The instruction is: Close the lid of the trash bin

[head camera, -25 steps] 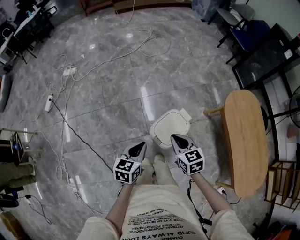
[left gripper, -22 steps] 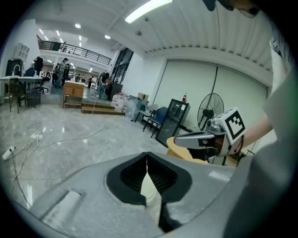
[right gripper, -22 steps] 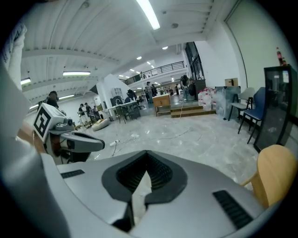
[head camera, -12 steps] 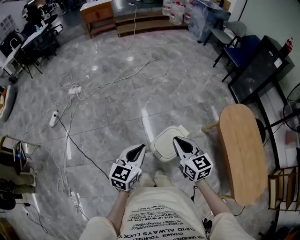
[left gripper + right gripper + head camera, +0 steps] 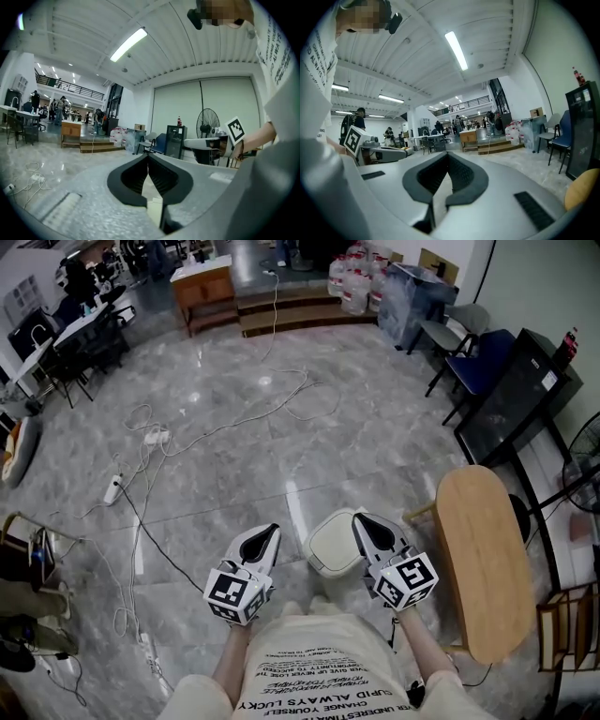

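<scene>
The white trash bin [image 5: 334, 542] stands on the grey marble floor [image 5: 234, 427] in the lower middle of the head view, its lid lying flat on top. It sits between the two grippers, neither touching it. The left gripper [image 5: 269, 533] is at its left with its jaws closed on nothing. The right gripper [image 5: 363, 521] is at its right, jaws also pressed together and empty. Right of the bin is an oval wooden table [image 5: 481, 554]. Cables [image 5: 141, 474] trail across the floor at the left of the frame.
</scene>
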A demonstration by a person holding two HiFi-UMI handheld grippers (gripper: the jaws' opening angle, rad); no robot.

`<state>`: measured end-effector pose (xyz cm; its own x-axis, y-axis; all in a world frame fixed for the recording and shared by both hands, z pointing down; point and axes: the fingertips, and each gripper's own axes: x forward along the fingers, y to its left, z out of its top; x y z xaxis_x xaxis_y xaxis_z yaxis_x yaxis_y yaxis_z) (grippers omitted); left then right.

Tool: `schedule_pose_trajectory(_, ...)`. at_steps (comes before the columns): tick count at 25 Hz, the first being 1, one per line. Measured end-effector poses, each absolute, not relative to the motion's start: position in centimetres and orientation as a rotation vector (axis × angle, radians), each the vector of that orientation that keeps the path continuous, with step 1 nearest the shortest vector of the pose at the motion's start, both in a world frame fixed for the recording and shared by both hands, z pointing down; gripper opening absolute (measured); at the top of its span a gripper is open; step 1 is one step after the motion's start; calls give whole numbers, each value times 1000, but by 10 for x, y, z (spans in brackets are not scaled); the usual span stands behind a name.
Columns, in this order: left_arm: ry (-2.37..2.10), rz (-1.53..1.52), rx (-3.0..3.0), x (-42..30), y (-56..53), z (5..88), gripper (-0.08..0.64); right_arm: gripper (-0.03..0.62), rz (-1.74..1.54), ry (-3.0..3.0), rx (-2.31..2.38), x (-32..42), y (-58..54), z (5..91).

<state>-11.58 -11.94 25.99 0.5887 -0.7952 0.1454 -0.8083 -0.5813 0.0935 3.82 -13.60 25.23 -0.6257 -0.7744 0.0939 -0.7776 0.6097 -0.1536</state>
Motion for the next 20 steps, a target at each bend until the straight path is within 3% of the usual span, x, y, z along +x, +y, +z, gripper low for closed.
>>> schedule_pose_trajectory(20, -1550, 47, 2624, -147, -102, 233, 23, 6, 226, -2883, 1397, 44, -115, 217)
